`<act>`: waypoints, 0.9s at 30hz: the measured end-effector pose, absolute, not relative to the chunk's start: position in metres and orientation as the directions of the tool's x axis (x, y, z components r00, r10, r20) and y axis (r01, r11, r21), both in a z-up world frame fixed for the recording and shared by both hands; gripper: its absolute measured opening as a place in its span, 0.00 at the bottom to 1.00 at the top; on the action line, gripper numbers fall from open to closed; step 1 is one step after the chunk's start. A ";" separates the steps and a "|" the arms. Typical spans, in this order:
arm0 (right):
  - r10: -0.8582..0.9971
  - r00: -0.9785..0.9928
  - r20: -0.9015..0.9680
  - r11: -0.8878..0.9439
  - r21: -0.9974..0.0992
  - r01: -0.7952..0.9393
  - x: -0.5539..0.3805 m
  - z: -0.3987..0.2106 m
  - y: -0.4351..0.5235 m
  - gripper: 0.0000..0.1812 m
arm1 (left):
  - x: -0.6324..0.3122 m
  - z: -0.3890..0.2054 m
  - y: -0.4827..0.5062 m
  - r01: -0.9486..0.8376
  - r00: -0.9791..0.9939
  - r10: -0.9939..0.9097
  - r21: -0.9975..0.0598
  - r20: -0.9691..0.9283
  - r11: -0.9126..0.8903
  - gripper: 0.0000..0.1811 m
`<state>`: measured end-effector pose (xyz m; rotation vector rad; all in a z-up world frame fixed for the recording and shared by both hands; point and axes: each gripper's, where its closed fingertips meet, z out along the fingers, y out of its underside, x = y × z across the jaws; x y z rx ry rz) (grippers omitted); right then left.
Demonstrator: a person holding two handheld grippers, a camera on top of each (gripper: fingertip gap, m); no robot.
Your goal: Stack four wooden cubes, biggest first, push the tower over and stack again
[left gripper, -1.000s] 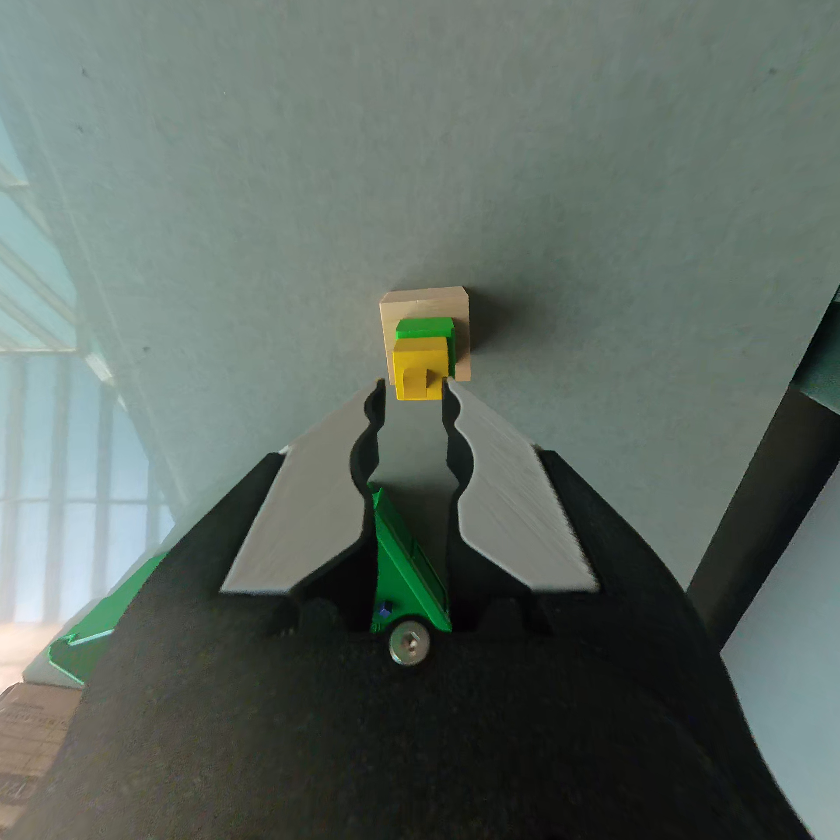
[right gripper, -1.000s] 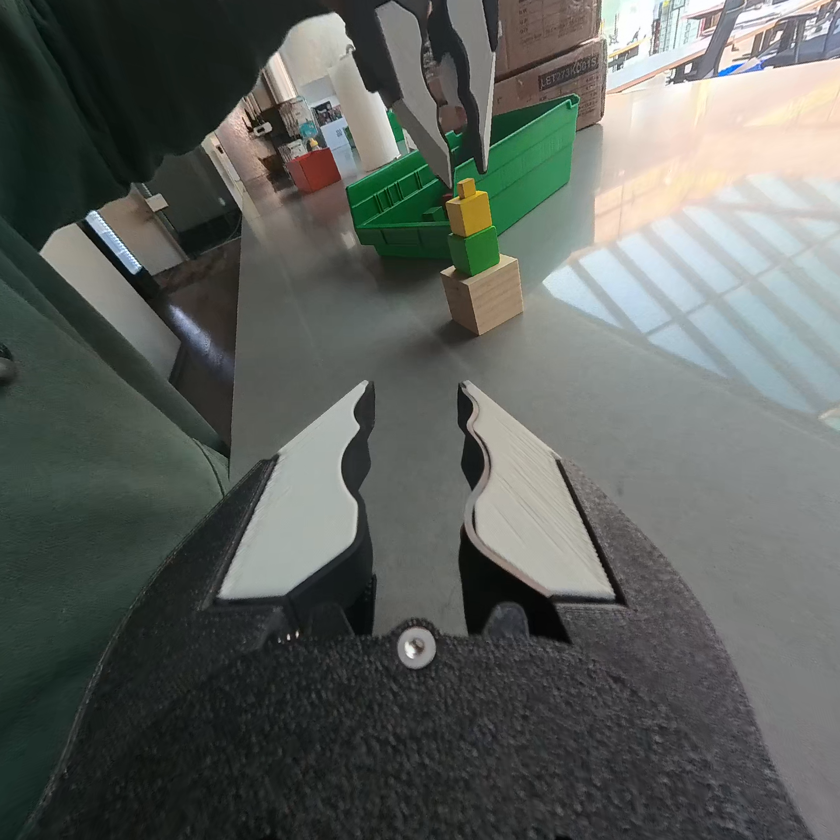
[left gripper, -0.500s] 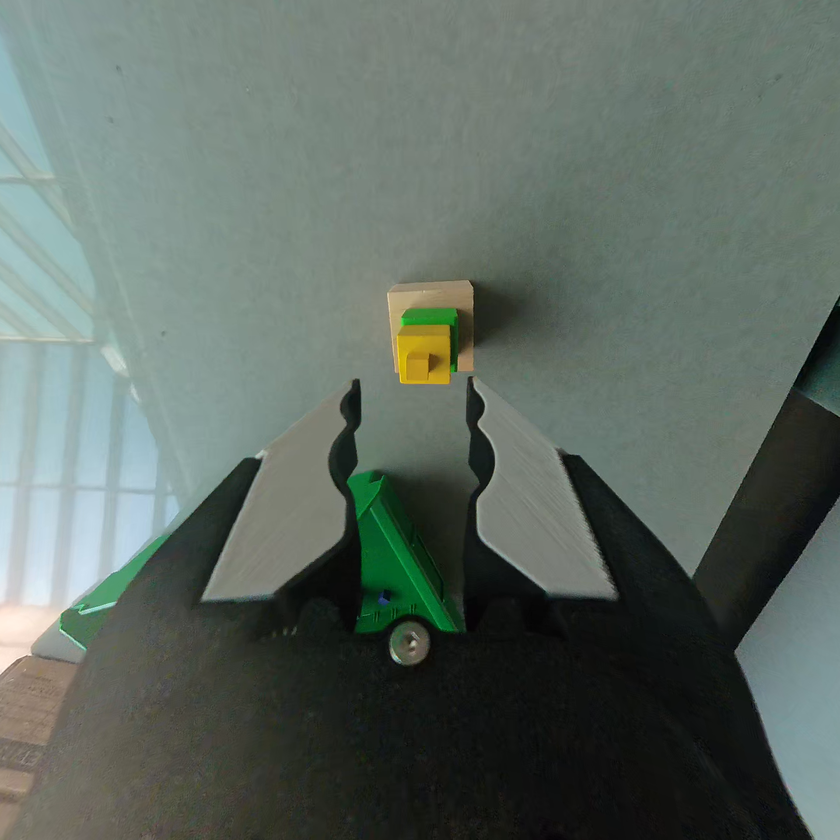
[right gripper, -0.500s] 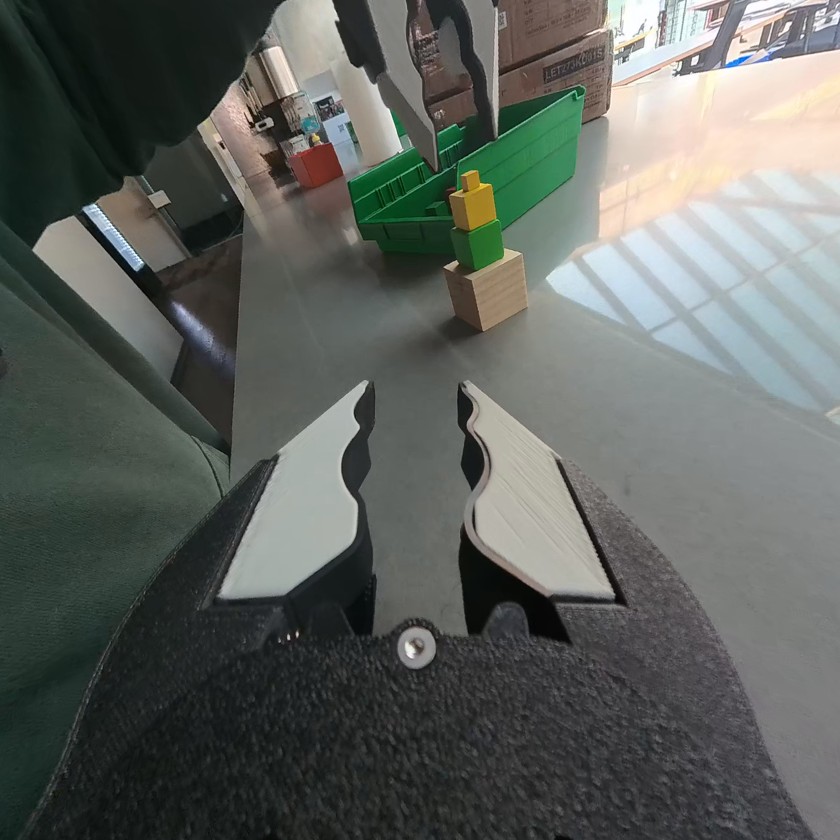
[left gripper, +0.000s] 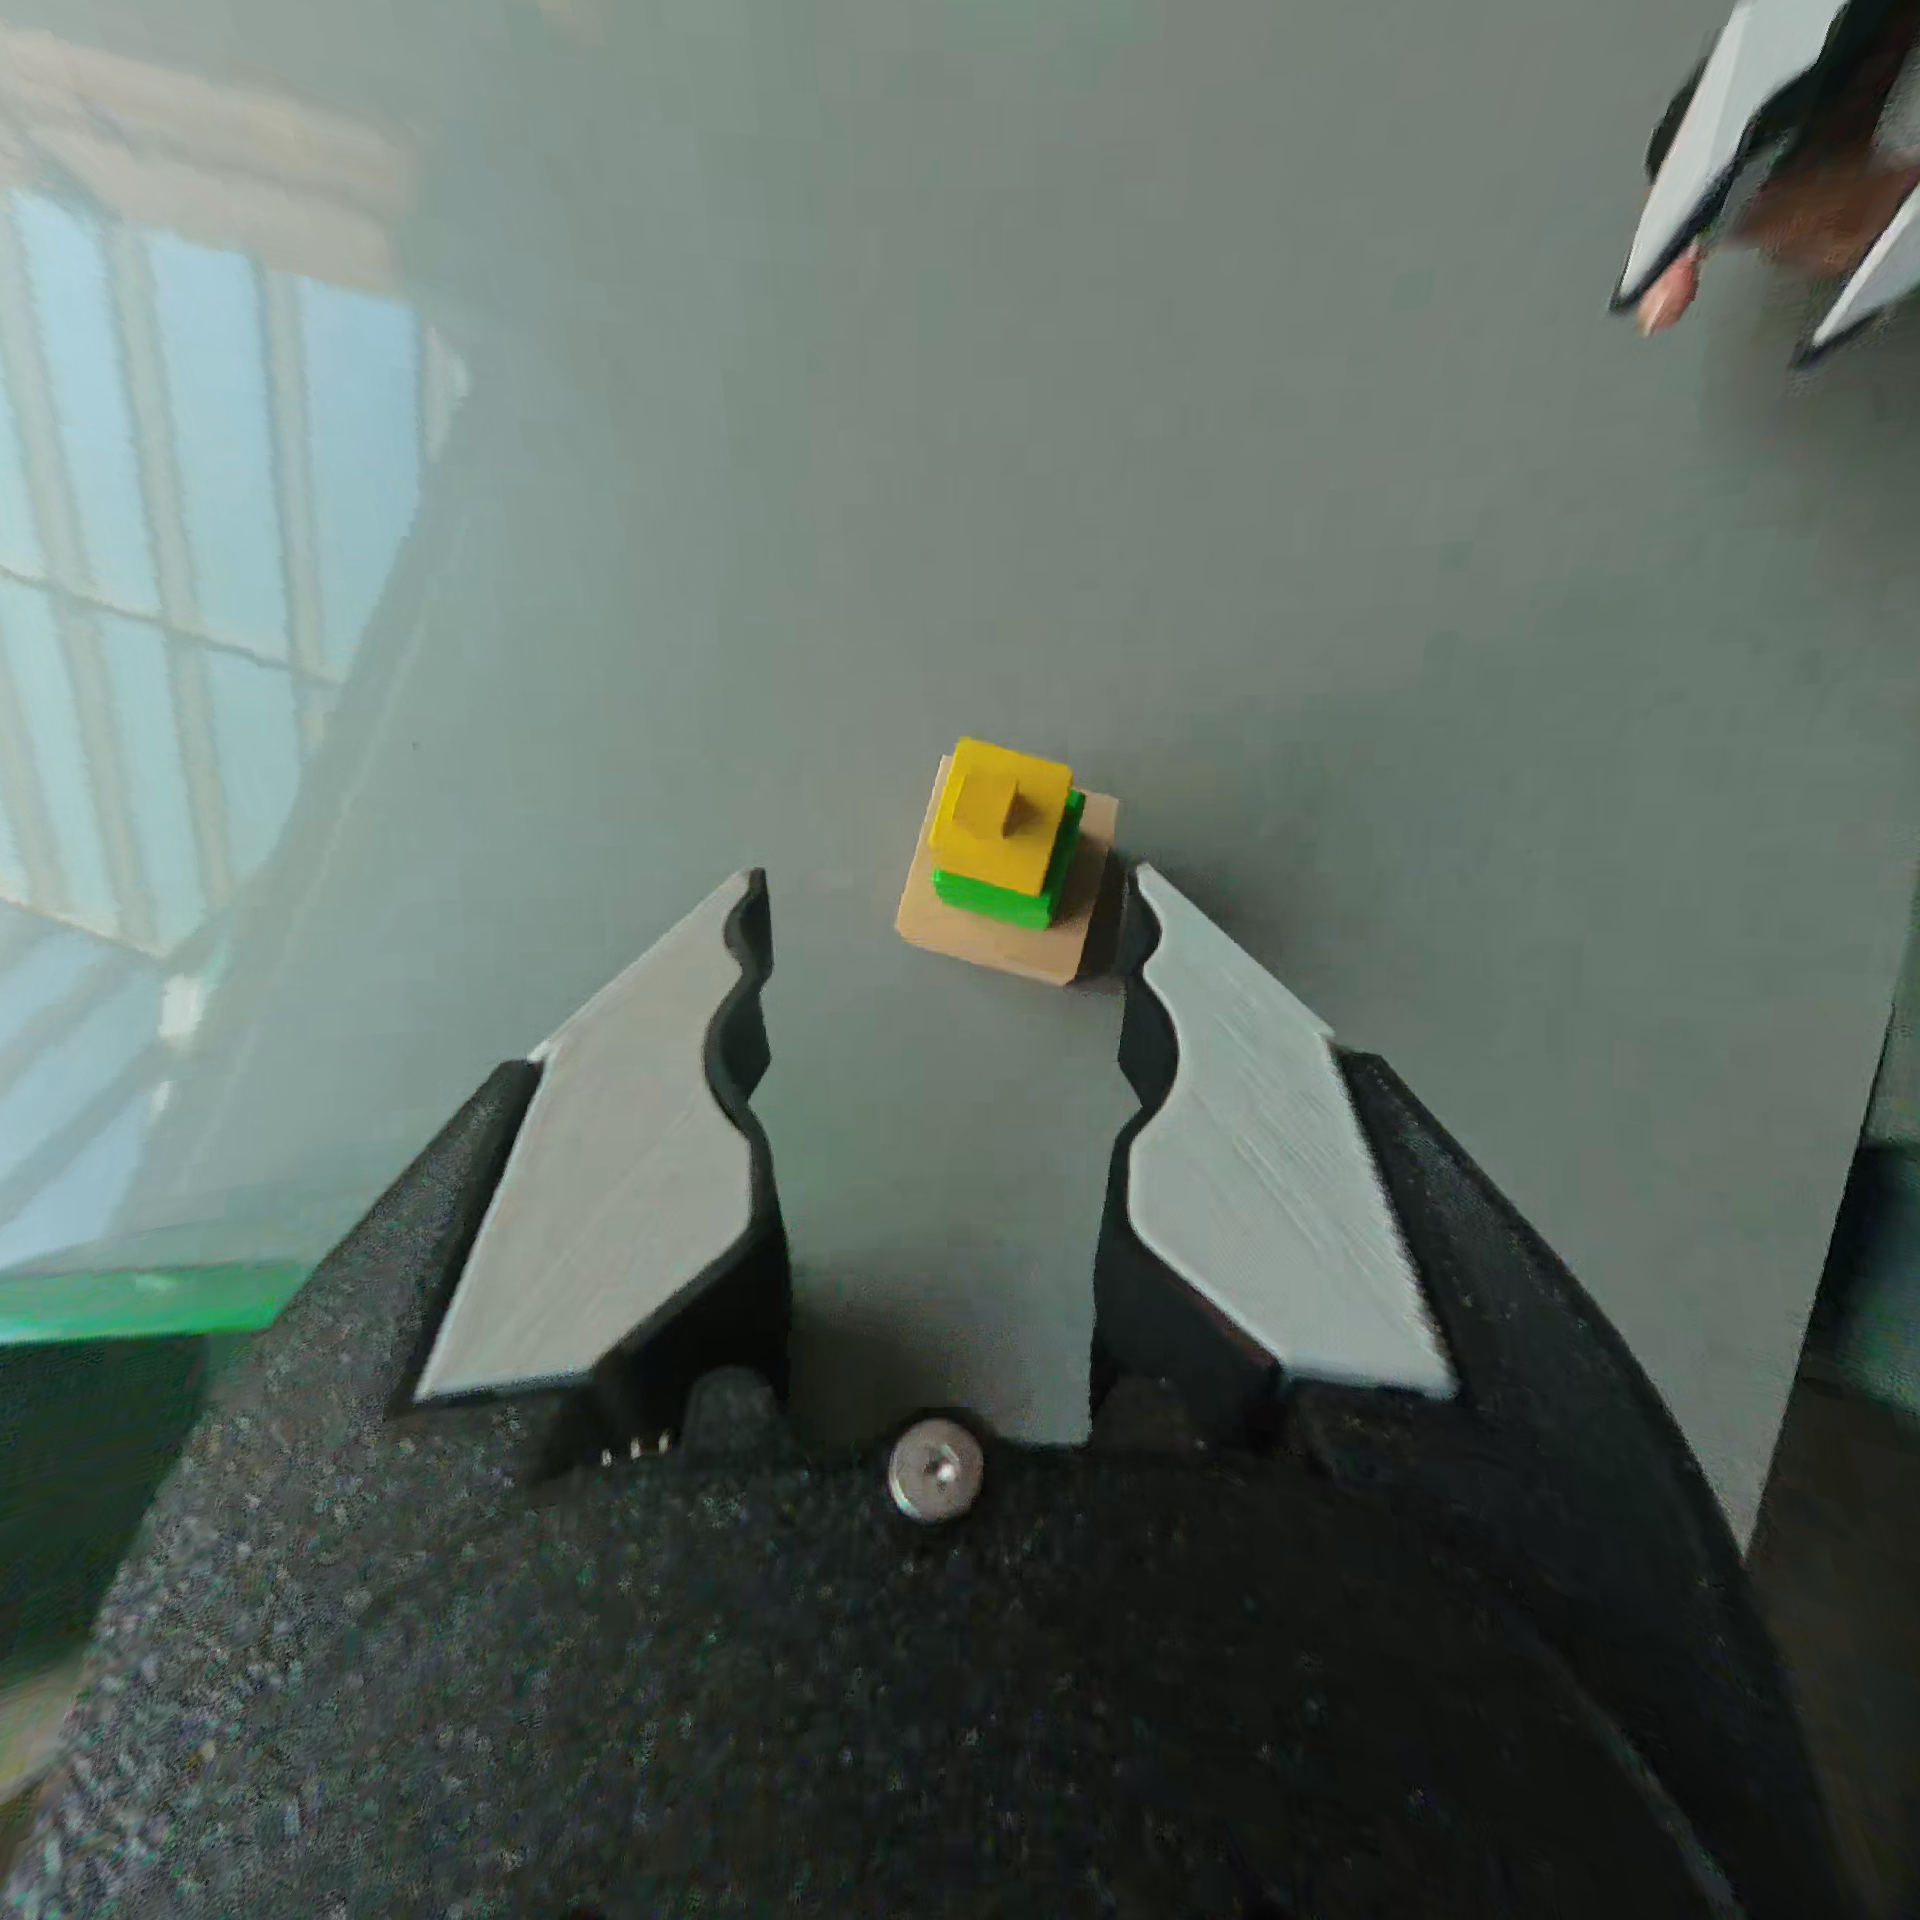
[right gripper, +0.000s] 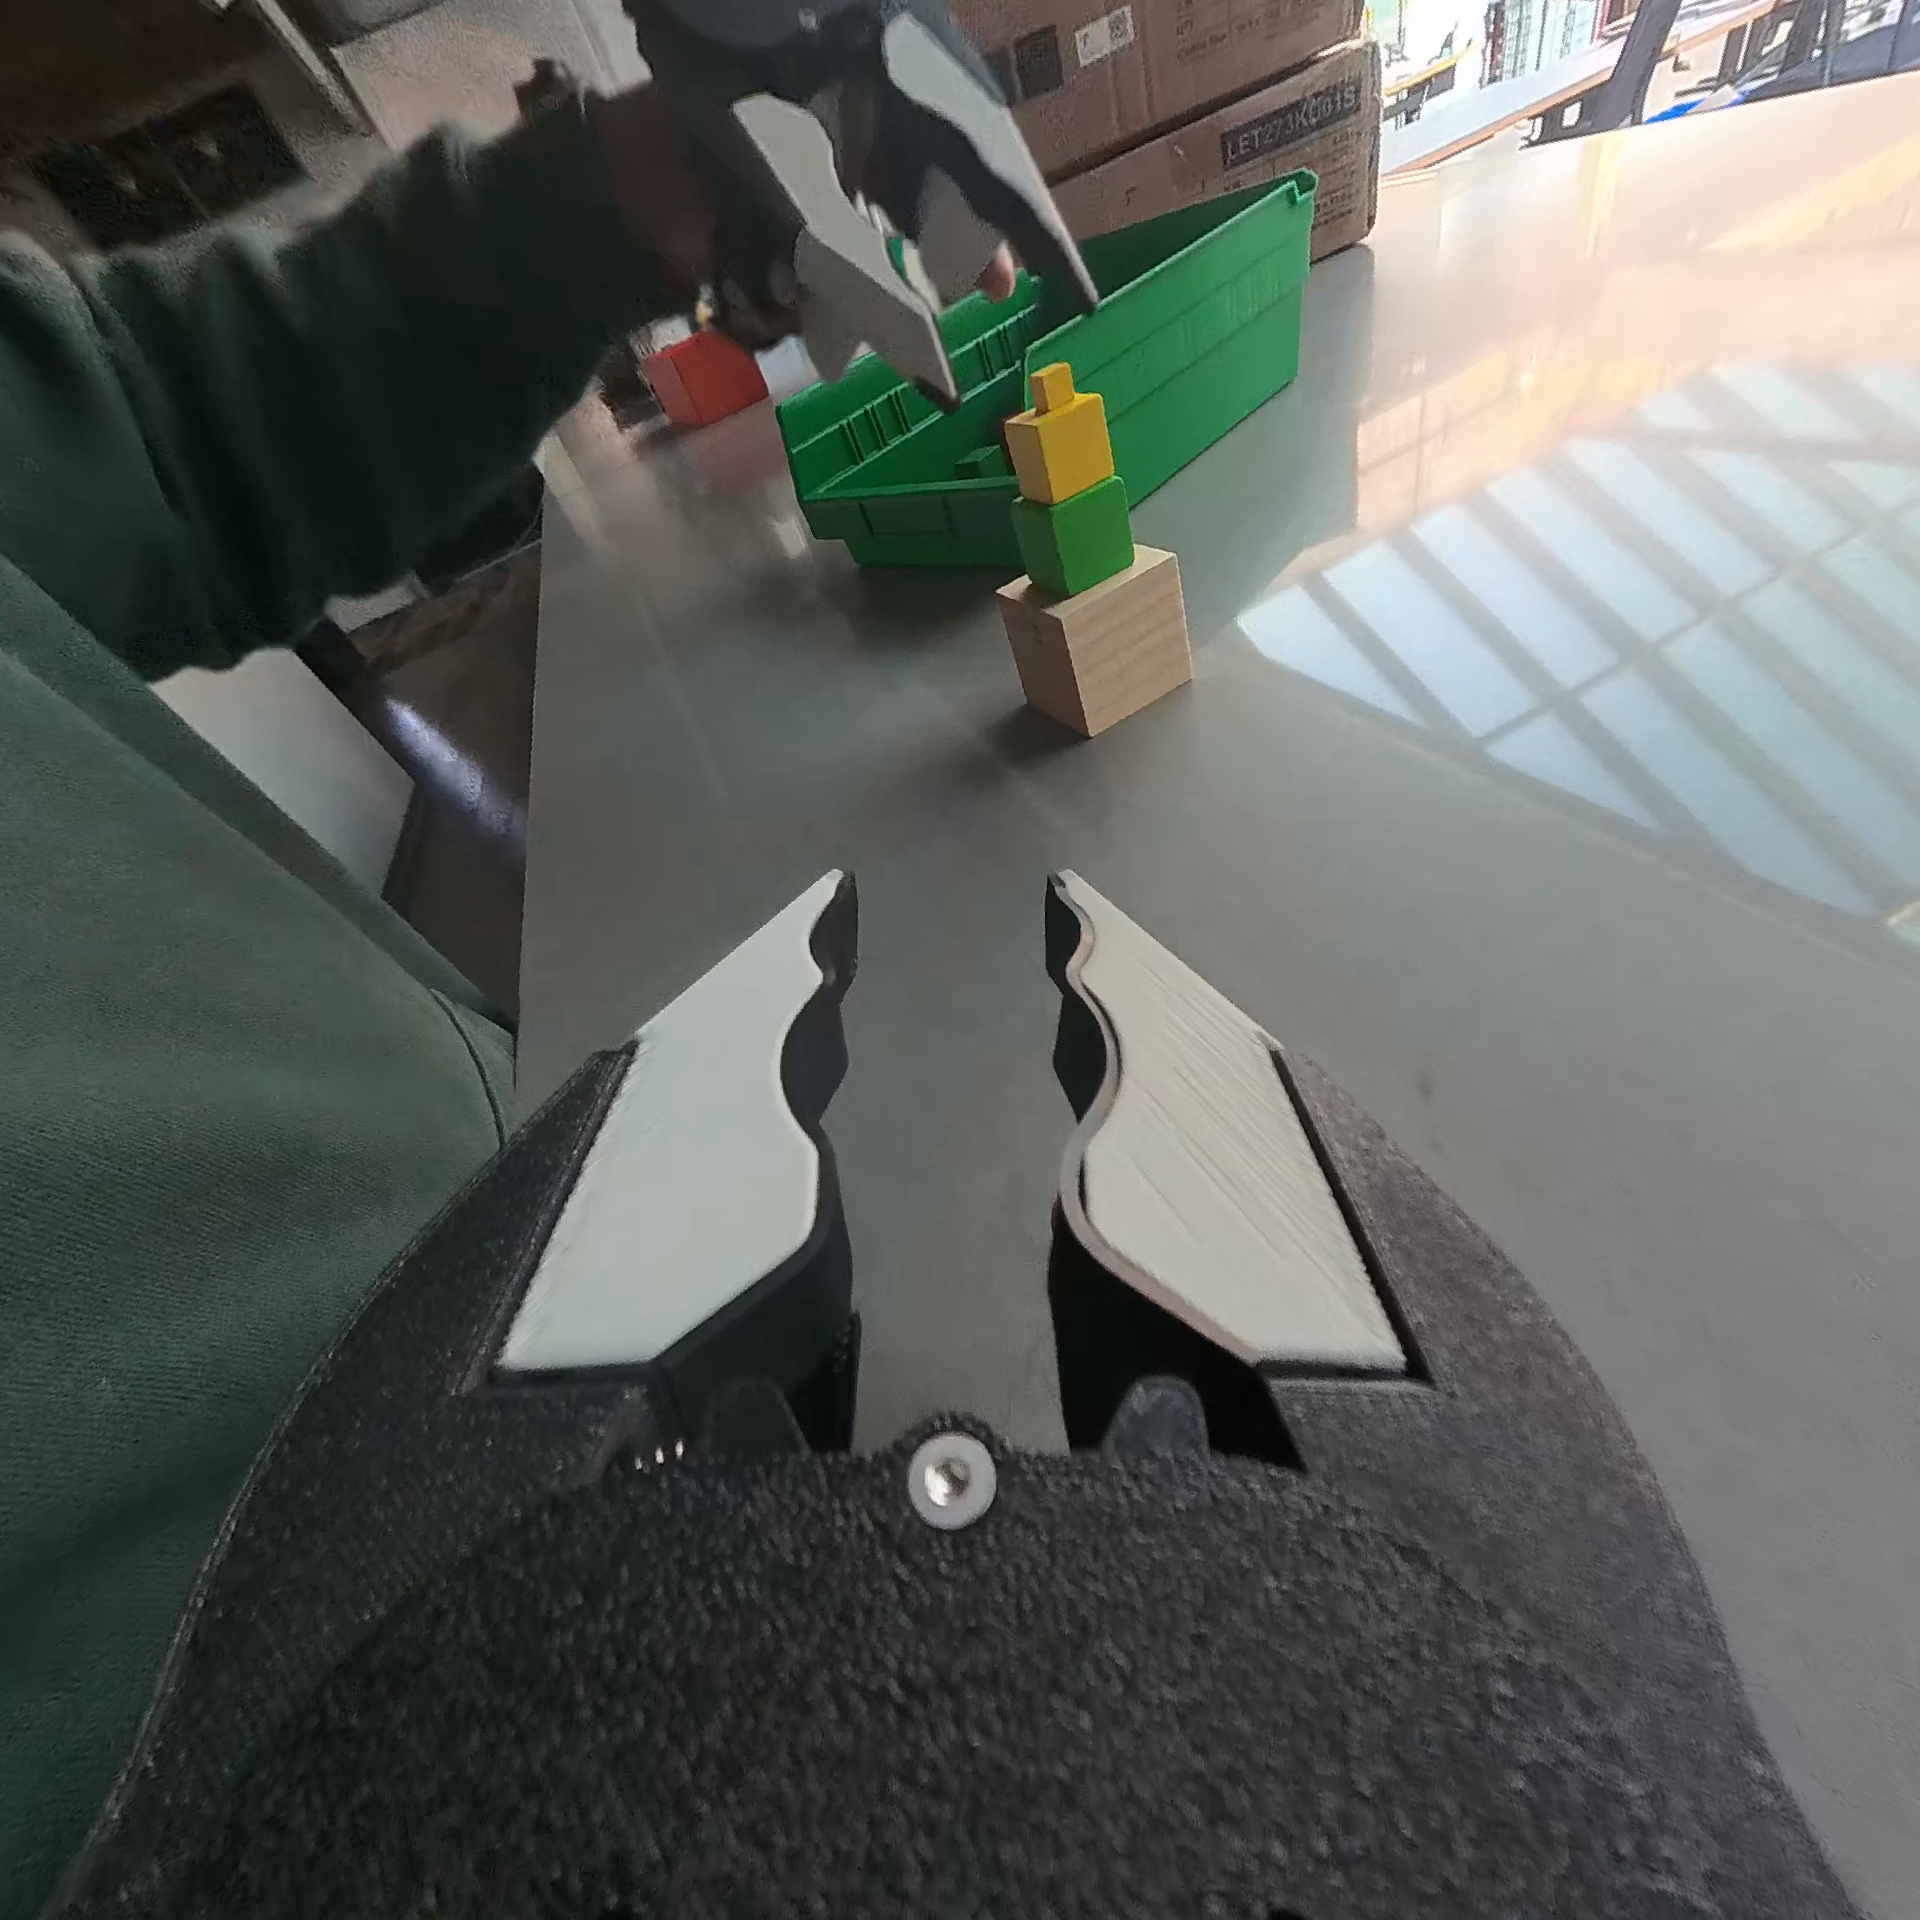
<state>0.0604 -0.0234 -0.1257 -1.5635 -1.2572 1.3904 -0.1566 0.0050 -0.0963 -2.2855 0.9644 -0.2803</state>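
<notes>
The left gripper (left gripper: 945,894) has lifted off the block tower (right gripper: 1086,561) and swung toward the green bin (right gripper: 1174,343), its jaws now spread wider and empty. The tower stands whole on the grey table (right gripper: 1351,1039) just in front of the bin: yellow block (left gripper: 1000,816) on green block (right gripper: 1072,535) on wooden cube (right gripper: 1101,649), seemingly with nothing left to add. The right gripper (right gripper: 951,899) hovers low, well short of the tower, jaws apart and empty

Your right gripper (left gripper: 1766,291) is showing only as a blurred corner, cut off by the left wrist view's top-right edge. The green bin (right gripper: 1174,343) is lying partly hidden behind the block stack (right gripper: 1081,540) and your left gripper (right gripper: 997,343), itself blurring, while the cardboard boxes (right gripper: 1195,94) are running off the top edge.
</notes>
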 end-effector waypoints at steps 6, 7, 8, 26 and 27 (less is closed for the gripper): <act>0.955 -0.034 -0.296 -0.281 -0.933 0.224 0.059 -0.124 -0.023 0.20 | -0.154 -0.122 -0.013 -0.283 0.843 -0.534 -0.797 0.058 -0.533 0.39; 0.956 -0.028 -0.291 -0.278 -0.935 0.221 0.059 -0.122 -0.023 0.20 | -0.153 -0.125 -0.016 -0.236 0.865 -0.498 -0.820 0.067 -0.521 0.39; 0.958 -0.018 -0.285 -0.275 -0.936 0.219 0.060 -0.121 -0.022 0.20 | -0.151 -0.127 -0.019 -0.195 0.883 -0.464 -0.843 0.073 -0.502 0.39; 0.979 0.168 -0.118 -0.165 -0.939 0.303 0.078 -0.137 -0.020 0.36 | -0.133 -0.127 -0.085 0.096 0.991 -0.059 -0.947 0.119 -0.306 0.46; 0.978 0.170 -0.124 -0.171 -0.939 0.300 0.078 -0.137 -0.021 0.36 | -0.132 -0.128 -0.085 0.101 0.991 -0.057 -0.947 0.124 -0.305 0.46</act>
